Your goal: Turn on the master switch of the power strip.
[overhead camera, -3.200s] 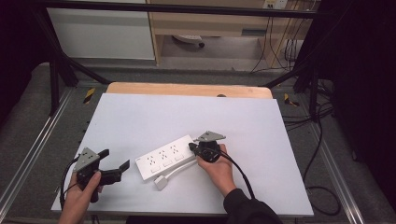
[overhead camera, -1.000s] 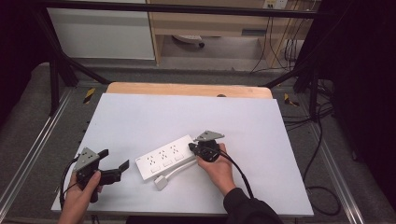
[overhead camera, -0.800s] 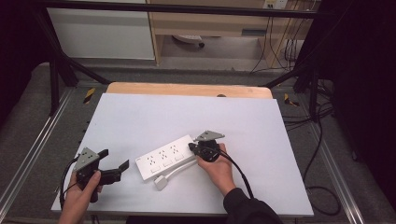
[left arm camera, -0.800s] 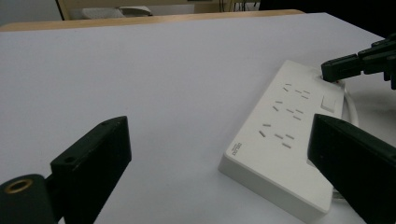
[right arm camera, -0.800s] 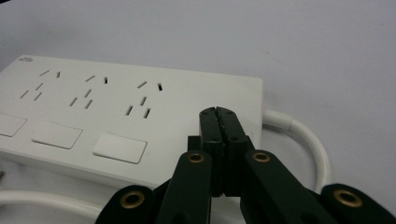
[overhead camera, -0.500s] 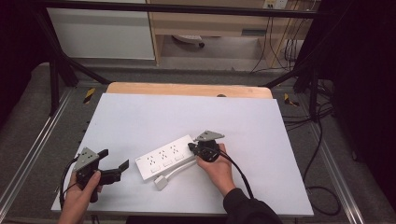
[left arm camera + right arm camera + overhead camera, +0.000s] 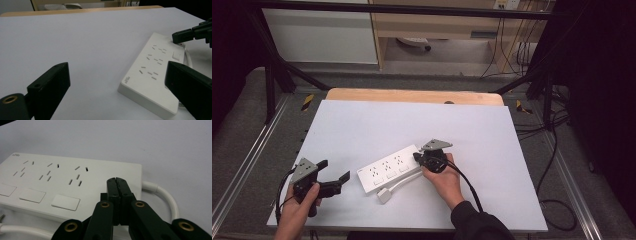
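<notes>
White table (image 7: 362, 125) | right gripper (image 7: 117, 182) jaws pressed together over power strip (image 7: 62, 182) | left gripper (image 7: 117, 82) jaws wide

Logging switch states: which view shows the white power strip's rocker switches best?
The right gripper view: three switches on the white plastic power strip lie close and sharp. The left gripper view shows one switch at its far end; the high view shows them tiny.

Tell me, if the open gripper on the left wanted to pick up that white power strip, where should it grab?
Probably across the narrow width of the power strip, at its free near-left end, coming in from the left gripper side. The strip lies flat, long and slim, so its two long edges suit wide-open jaws. The right gripper, jaws shut, sits at the cable end, where the white cable curls out.
</notes>
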`<state>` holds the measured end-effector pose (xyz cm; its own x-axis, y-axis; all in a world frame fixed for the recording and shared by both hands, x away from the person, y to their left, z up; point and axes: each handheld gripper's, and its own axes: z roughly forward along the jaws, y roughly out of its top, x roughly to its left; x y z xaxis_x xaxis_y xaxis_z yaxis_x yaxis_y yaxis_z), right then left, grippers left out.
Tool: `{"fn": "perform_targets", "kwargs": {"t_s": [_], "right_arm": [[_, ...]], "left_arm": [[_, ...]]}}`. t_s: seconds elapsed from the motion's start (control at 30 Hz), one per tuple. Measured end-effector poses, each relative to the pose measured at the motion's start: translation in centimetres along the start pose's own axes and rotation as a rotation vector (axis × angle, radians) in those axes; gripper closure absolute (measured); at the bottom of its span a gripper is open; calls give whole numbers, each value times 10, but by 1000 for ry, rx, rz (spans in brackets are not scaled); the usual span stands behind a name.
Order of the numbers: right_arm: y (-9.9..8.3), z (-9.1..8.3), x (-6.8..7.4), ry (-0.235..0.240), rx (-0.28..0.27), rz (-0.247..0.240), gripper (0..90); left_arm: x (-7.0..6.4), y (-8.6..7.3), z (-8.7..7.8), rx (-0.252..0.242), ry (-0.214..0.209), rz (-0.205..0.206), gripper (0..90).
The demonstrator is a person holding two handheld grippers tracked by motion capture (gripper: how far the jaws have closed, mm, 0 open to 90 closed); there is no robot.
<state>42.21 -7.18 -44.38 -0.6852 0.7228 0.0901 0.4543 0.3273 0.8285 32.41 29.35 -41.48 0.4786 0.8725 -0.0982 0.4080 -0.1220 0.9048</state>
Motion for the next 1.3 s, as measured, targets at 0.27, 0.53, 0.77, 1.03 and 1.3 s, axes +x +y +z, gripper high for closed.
{"fn": "perform_targets", "kwargs": {"t_s": [0.27, 0.53, 0.77, 1.03, 1.3], "right_arm": [[0, 0, 0, -4, -3, -1, 900], [0, -1, -1, -1, -3, 0, 900], [3, -4, -2, 5, -17, 9, 900], [6, -11, -7, 6, -29, 27, 900], [14, -20, -13, 1, -47, 41, 787]], "left_arm": [[0, 0, 0, -3, -1, -3, 61], [1, 0, -1, -5, 3, -1, 61], [1, 0, -1, -5, 4, -2, 61], [1, 0, 0, -4, 2, -3, 61], [1, 0, -1, -5, 3, -5, 61]]}}
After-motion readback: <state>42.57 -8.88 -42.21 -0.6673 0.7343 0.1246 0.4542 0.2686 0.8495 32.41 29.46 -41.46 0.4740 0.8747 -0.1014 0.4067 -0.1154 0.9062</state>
